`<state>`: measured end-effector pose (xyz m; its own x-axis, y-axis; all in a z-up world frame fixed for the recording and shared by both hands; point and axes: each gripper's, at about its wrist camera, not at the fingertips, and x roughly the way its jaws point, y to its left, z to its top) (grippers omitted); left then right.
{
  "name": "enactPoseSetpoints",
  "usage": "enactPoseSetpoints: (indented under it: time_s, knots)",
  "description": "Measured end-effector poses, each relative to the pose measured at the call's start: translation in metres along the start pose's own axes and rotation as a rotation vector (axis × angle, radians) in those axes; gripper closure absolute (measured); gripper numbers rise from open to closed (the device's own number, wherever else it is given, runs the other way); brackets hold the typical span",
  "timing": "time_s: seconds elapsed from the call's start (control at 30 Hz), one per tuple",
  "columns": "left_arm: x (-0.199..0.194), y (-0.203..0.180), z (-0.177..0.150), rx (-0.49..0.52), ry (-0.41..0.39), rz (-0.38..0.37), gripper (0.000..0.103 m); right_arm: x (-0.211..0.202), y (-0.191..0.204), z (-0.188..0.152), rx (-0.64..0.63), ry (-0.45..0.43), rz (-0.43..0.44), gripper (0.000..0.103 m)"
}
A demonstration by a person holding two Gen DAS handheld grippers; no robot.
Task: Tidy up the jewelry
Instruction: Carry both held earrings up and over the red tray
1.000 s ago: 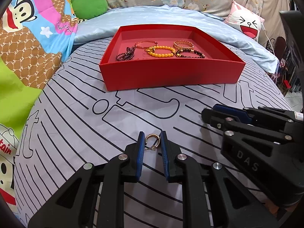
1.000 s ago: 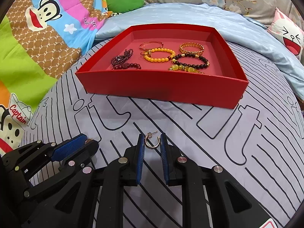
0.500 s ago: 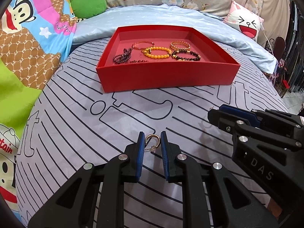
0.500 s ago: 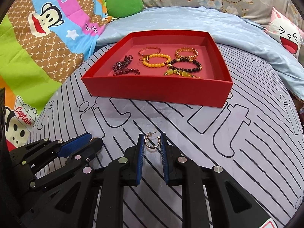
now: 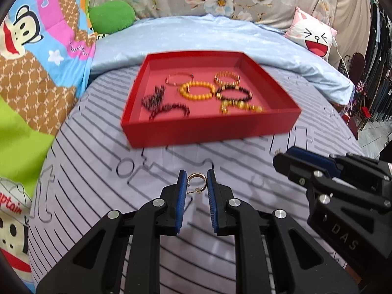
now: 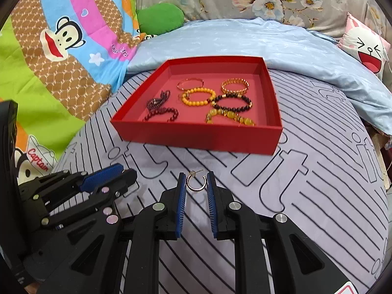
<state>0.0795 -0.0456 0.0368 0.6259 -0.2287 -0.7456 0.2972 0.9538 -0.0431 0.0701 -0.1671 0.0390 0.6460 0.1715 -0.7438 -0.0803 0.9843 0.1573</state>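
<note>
Both grippers hang side by side above the striped bedspread, in front of a red tray (image 5: 210, 128) (image 6: 196, 138). My left gripper (image 5: 196, 180) is shut on a small gold hoop earring (image 5: 197, 177). My right gripper (image 6: 195, 180) is shut on a second gold hoop earring (image 6: 196, 183) whose post sticks up. In the tray lie several bracelets: a yellow beaded bracelet (image 5: 196, 91) (image 6: 198, 96), a dark beaded bracelet (image 6: 231, 102), a gold bangle (image 6: 234, 85) and a dark red beaded strand (image 6: 159, 109). Each view shows the other gripper beside it: right gripper (image 5: 294, 156), left gripper (image 6: 107, 175).
A light blue quilt (image 6: 257, 41) is bunched behind the tray. Colourful cartoon bedding (image 6: 49, 56) lies to the left, a green cushion (image 6: 159, 17) at the back, a pink cartoon pillow (image 5: 311, 35) at the back right. Dark furniture stands off the bed's right edge (image 5: 372, 85).
Both grippers have risen with their earrings held, so the tray now looks smaller and farther off and more of its floor shows. Grips unchanged.
</note>
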Motion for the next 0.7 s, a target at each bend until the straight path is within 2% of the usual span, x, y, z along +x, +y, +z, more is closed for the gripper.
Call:
enactPoseSetpoints:
  time_s: [0.27,0.4,0.7]
  knots:
    - [0.007,0.002,0.034,0.01,-0.029,-0.007,0.086,0.002,-0.008,0.032,-0.003,-0.035,0.022,0.087]
    - [0.014,0.004,0.057,0.023,-0.058,-0.002,0.086,0.011,-0.011,0.054,-0.021,-0.051,0.004,0.087]
    - [0.033,0.02,0.115,0.031,-0.123,0.038,0.086,0.034,-0.018,0.103,-0.034,-0.082,-0.014,0.087]
